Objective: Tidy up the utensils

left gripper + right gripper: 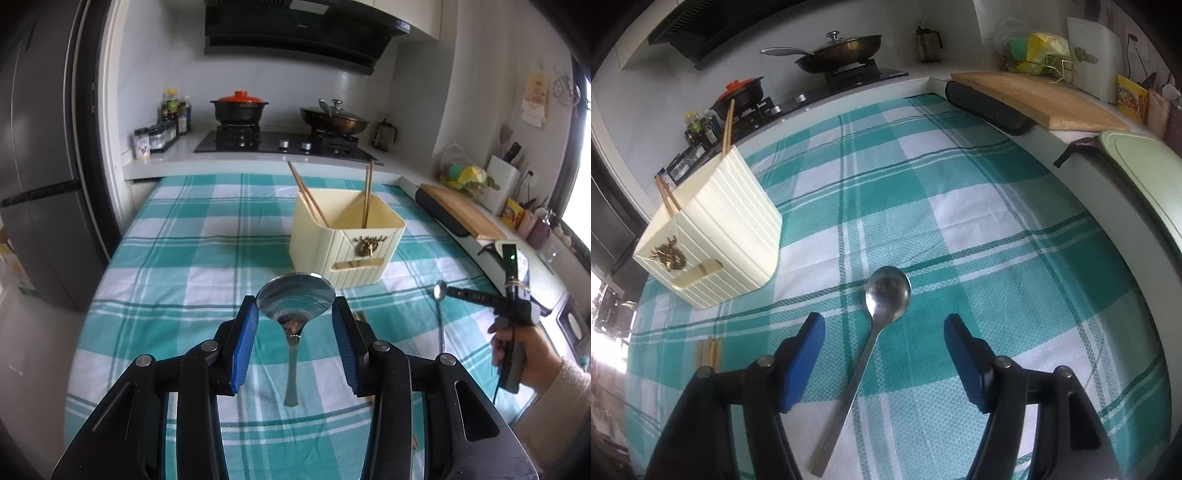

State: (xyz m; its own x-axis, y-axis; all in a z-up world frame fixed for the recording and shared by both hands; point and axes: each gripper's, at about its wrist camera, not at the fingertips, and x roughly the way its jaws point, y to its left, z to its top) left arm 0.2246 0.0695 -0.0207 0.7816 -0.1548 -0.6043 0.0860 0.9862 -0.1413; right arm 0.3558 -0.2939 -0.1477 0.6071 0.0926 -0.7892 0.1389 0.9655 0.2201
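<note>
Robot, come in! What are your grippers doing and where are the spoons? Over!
Left gripper open around big spoon. Right gripper open above small spoon on tablecloth. Utensil holder ahead, path clear.

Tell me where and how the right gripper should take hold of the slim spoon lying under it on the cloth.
Grip the slim spoon at mid-handle, coming down from above with one finger on each side. It lies flat on the checked tablecloth, so there is no gap beneath; the narrow, straight handle suits the pads better than the rounded bowl. The right gripper stands open, already straddling it.

Open checked table stretches toward 12 and 3 o'clock; the cream utensil holder blocks passage at 10 o'clock, loose chopsticks at 9.
</note>
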